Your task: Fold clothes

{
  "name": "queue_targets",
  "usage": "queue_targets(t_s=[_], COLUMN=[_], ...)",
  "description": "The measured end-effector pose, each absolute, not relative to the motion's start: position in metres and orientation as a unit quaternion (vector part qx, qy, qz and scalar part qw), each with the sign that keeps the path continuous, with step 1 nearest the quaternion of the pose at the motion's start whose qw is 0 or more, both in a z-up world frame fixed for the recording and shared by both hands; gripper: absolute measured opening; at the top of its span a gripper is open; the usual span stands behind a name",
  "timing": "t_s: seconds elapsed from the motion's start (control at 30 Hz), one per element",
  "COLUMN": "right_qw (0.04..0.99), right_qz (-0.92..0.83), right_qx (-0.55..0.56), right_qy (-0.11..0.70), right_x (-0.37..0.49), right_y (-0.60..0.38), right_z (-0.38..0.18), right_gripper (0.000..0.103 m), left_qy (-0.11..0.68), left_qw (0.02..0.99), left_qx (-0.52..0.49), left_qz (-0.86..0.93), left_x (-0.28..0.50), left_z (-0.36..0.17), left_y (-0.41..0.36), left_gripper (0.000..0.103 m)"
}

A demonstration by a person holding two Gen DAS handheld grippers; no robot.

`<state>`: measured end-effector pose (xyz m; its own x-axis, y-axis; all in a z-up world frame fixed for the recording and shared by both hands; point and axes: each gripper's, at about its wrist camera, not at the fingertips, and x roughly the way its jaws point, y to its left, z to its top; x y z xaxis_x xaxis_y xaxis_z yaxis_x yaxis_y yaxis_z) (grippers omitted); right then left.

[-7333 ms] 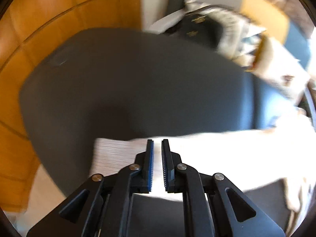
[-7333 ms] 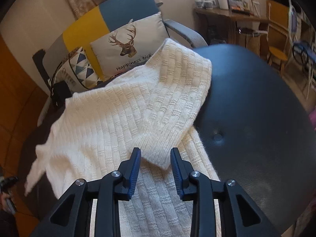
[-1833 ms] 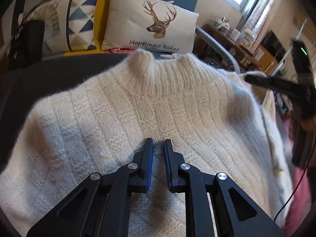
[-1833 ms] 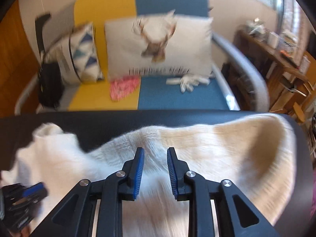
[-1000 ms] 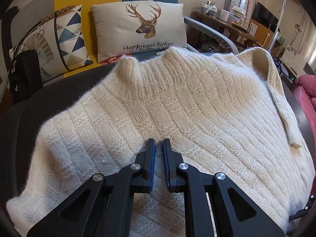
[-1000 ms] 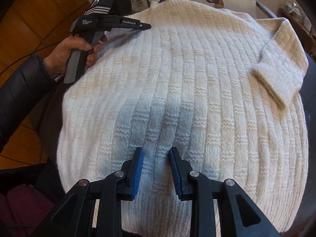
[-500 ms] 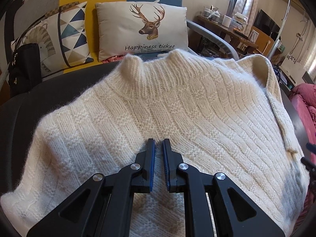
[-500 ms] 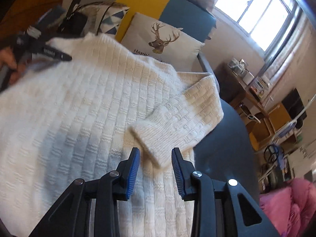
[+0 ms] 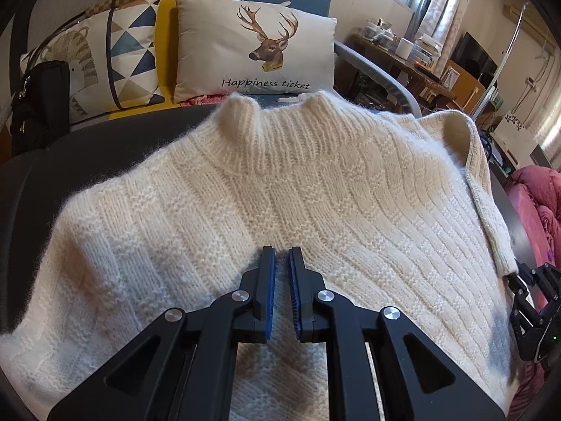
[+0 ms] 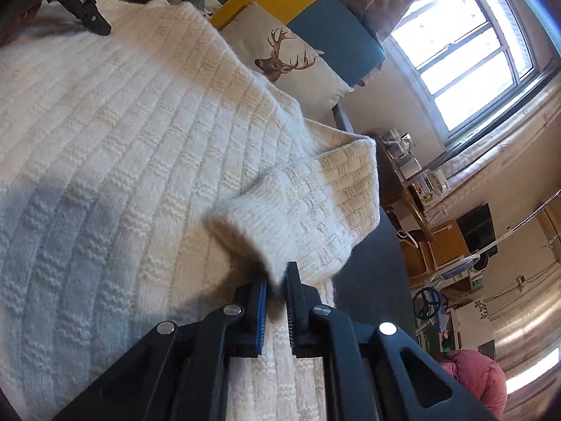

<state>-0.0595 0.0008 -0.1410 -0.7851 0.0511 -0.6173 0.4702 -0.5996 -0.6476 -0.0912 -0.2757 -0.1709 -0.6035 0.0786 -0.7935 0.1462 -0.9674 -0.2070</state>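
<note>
A cream knitted sweater (image 9: 315, 189) lies spread on a dark round table (image 9: 105, 147), collar (image 9: 273, 112) at the far side. Its right sleeve (image 10: 308, 207) is folded over the body. My left gripper (image 9: 278, 251) is shut and empty, resting low over the sweater's middle. My right gripper (image 10: 277, 275) is shut on the cuff of the folded sleeve at the sweater's right edge. The right gripper also shows at the right edge of the left wrist view (image 9: 536, 308), and the left gripper shows at the top left of the right wrist view (image 10: 84, 10).
A sofa behind the table holds a deer cushion (image 9: 256, 49), a triangle-pattern cushion (image 9: 105, 59) and a black bag (image 9: 38, 101). A cluttered side table (image 9: 410, 56) stands at the back right. Pink bedding (image 9: 536, 203) lies to the right. A window (image 10: 466, 45) is at the back.
My right gripper has moved onto the folded sleeve's cuff and closed on it. My left gripper has stayed shut over the sweater's middle, barely moving.
</note>
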Motion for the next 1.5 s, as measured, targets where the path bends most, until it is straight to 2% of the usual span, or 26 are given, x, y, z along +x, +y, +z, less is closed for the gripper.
queue_targets(t_s=[0.23, 0.53, 0.7, 0.83, 1.1, 1.13, 1.33, 1.5], right_qw=[0.137, 0.112, 0.068, 0.016, -0.076, -0.078, -0.077, -0.093], right_qz=[-0.860, -0.920, -0.931, -0.923, -0.877, -0.871, -0.861, -0.871], right_qx=[0.327, 0.359, 0.357, 0.384, 0.474, 0.484, 0.495, 0.473], right_qy=[0.366, 0.112, 0.037, 0.023, 0.009, -0.003, -0.085, -0.099], right_x=[-0.069, -0.155, -0.217, -0.276, -0.361, -0.368, -0.365, -0.338], right_y=[0.013, 0.094, 0.138, 0.159, 0.189, 0.194, 0.227, 0.255], right_z=[-0.110, 0.007, 0.042, 0.034, -0.035, -0.043, -0.062, -0.048], right_gripper=[0.007, 0.007, 0.007, 0.007, 0.008, 0.012, 0.024, 0.025], left_qy=[0.108, 0.101, 0.099, 0.097, 0.095, 0.094, 0.095, 0.096], left_qw=[0.026, 0.028, 0.028, 0.029, 0.030, 0.030, 0.030, 0.031], left_qx=[0.446, 0.448, 0.449, 0.450, 0.452, 0.452, 0.451, 0.451], left_qz=[-0.888, -0.888, -0.887, -0.887, -0.887, -0.887, -0.887, -0.887], left_x=[-0.091, -0.092, -0.092, -0.093, -0.093, -0.093, -0.093, -0.093], left_z=[-0.170, -0.169, -0.169, -0.169, -0.169, -0.169, -0.170, -0.169], left_y=[-0.270, -0.268, -0.268, -0.268, -0.267, -0.267, -0.268, -0.268], left_gripper=[0.011, 0.011, 0.011, 0.011, 0.011, 0.011, 0.011, 0.011])
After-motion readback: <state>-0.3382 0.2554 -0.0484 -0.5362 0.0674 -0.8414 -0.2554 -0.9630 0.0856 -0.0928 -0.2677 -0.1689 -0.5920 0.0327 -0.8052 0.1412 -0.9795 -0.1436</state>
